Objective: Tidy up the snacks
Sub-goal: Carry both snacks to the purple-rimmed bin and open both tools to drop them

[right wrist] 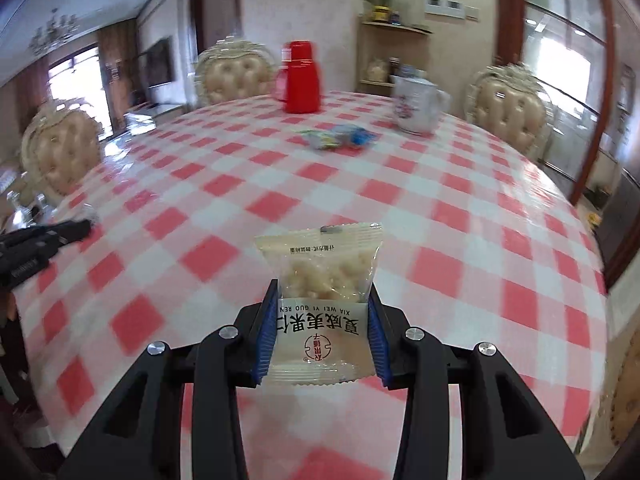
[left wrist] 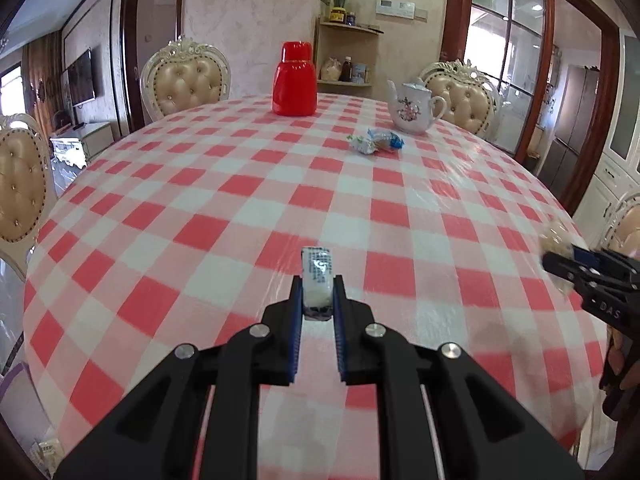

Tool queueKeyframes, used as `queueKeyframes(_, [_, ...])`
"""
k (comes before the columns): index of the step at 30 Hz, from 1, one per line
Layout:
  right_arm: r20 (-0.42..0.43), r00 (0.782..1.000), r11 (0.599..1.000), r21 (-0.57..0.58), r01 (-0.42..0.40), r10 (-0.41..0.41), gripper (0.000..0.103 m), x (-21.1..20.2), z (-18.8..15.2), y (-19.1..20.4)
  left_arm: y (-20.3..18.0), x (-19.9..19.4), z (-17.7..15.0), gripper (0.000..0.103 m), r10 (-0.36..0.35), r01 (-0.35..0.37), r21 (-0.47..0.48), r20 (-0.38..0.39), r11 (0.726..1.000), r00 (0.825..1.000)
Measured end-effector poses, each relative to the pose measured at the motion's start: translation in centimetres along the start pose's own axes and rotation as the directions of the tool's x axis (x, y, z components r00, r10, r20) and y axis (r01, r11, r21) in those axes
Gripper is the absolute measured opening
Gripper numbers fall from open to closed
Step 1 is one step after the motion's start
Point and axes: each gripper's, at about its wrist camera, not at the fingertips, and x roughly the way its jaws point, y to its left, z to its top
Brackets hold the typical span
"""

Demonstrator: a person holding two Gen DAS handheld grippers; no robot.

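Clear-plastic nut packet (right wrist: 322, 300) is clamped flat between our right gripper (right wrist: 323, 320) pads, label upside down, long axis running straight out past the fingertips toward upper frame. Small white wrapped snack (left wrist: 317, 282) is pinched end-on in our left gripper (left wrist: 317, 300), jaws nearly together on it, long axis also pointing forward. Both items ride above the red-checked tablecloth (left wrist: 200, 200), not touching it. The loose candy pile (left wrist: 376, 141) sits in the upper centre-right of the left view, just in front of the floral teapot (left wrist: 414, 108) and right of the red flask (left wrist: 294, 80). In the right view the pile (right wrist: 340, 138) lies dead ahead, slightly up-frame of the packet. We judge the drop spot is that pile; right gripper looks better lined up, left needs a rightward swing.
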Motion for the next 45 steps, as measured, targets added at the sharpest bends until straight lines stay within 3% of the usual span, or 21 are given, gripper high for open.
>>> queueKeyframes(5, [-0.013,0.992,0.988,-0.082,-0.128,0.127,0.04,0.5,1.0,6.4,2.5,-2.0,-2.3,0.014,0.012,-0.014,-0.037,-0.032,0.999,0.999])
queueKeyframes(9, [-0.047,0.972,0.957,-0.173,-0.233,0.229,0.04,1.2,1.3,12.3,5.5,-4.2,-3.9,0.014,0.053,-0.055,-0.077,-0.032,0.995,0.998])
queueKeyframes(15, [-0.118,0.926,0.88,-0.29,-0.378,0.359,0.04,1.9,1.2,21.5,11.4,-8.0,-7.1,0.014,0.134,-0.14,-0.169,-0.048,0.976,0.99])
queueKeyframes(24, [-0.189,0.864,0.765,-0.402,-0.502,0.467,0.04,1.0,0.4,31.4,17.2,-12.9,-10.6,0.014,0.243,-0.251,-0.258,-0.065,0.933,0.968])
queueKeyframes(30, [-0.273,0.805,0.666,-0.457,-0.59,0.526,0.04,-0.1,-1.2,36.9,20.1,-15.1,-12.6,0.014,0.303,-0.326,-0.243,-0.128,0.913,0.944])
queueKeyframes(32, [-0.316,0.774,0.617,-0.472,-0.63,0.548,0.04,-0.4,-2.4,38.7,21.2,-15.8,-13.5,0.014,0.334,-0.363,-0.245,-0.154,0.899,0.93])
queueKeyframes(36, [-0.38,0.739,0.548,-0.5,-0.67,0.557,0.04,-0.9,-4.4,41.5,23.3,-16.9,-15.1,0.014,0.362,-0.407,-0.259,-0.205,0.876,0.909])
queueKeyframes(41, [-0.433,0.7,0.49,-0.505,-0.71,0.568,0.042,-1.2,-6.3,43.4,24.9,-17.3,-16.3,0.014,0.385,-0.448,-0.278,-0.252,0.85,0.888])
queueKeyframes(44, [-0.47,0.636,0.452,-0.452,-0.769,0.612,0.047,-1.1,-6.7,43.4,25.5,-17.2,-16.4,0.017,0.404,-0.474,-0.284,-0.272,0.833,0.873])
queueKeyframes(45, [-0.482,0.613,0.441,-0.429,-0.788,0.626,0.05,-0.9,-6.7,43.3,25.5,-17.1,-16.3,0.031,0.411,-0.484,-0.285,-0.278,0.827,0.868])
